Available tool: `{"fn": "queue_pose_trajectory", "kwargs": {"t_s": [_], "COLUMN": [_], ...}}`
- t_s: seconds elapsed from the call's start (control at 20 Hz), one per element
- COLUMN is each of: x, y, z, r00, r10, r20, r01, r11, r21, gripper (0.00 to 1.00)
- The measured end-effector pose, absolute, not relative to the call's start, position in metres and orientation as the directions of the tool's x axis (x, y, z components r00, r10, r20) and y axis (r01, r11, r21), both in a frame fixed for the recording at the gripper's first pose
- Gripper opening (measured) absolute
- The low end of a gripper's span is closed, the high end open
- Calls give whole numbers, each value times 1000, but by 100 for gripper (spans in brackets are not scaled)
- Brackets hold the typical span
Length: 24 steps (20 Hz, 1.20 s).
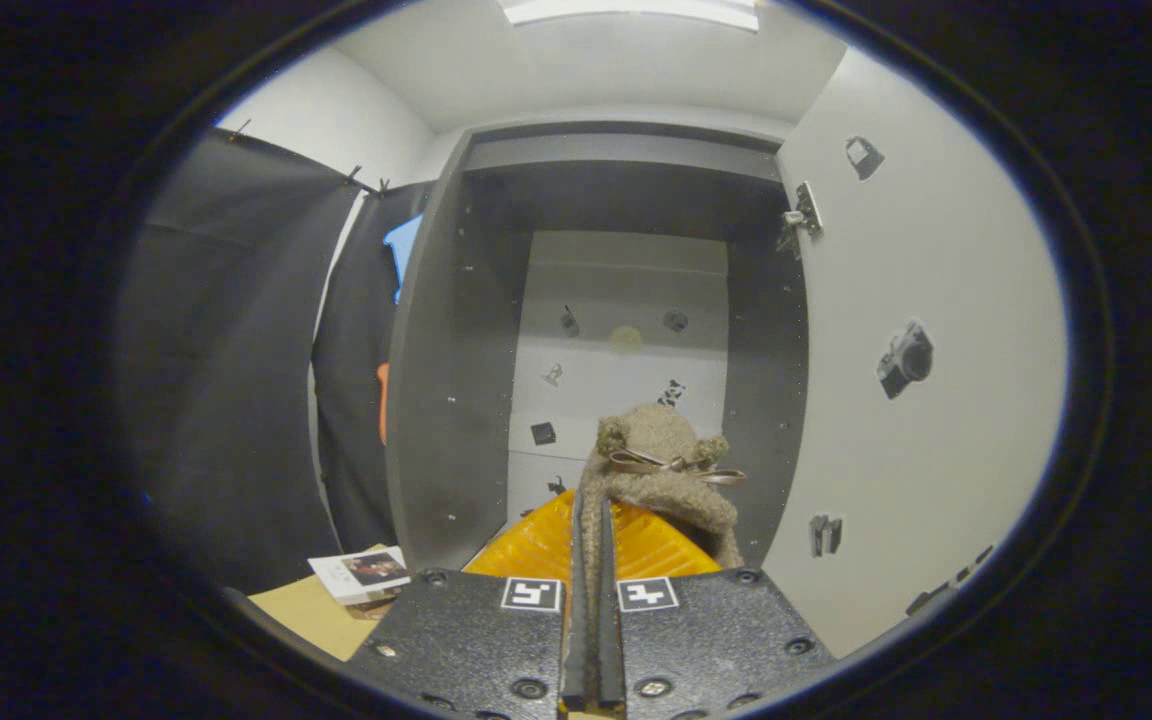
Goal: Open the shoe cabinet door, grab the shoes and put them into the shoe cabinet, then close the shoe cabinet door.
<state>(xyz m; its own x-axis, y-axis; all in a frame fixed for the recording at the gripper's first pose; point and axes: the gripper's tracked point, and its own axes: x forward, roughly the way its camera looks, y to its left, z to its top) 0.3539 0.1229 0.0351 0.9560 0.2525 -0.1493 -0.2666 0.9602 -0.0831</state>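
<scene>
With my gripper [593, 560] pinched nearly closed on the fuzzy slipper [658, 470] at lower centre, I aim it straight into the open shoe cabinet [626, 300] ahead, keeping clear of the door [926, 420] at right, releasing only once inside.

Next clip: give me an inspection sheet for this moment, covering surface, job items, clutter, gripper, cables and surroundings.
Surface: tan floor or board beside the cabinet.
Job items: fuzzy tan slipper with ribbon bow and yellow ribbed sole, held up before the grey shoe cabinet; white cabinet door swung open.
Clutter: printed leaflet by the cabinet's foot.
Gripper: gripper, fingers closed on the slipper's edge.
Cables: nothing seen.
Surroundings: black cloth booth wall, white ceiling.
</scene>
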Motion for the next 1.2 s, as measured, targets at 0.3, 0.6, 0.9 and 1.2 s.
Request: {"fn": "queue_pose_trajectory", "kwargs": {"t_s": [0.3, 0.6, 0.9, 1.2], "x": [435, 498, 526, 528], "y": [132, 110, 112, 133], "z": [-16, -82, -127, -150], "r00": [950, 952, 935, 906], "r10": [243, 162, 189, 233], "r20": [-194, -261, -301, -353], "r01": [-265, -209, -252, -278], "r11": [960, 964, 950, 957], "r21": [-95, -163, -184, -82], "gripper": [8, 8, 8, 11]}}
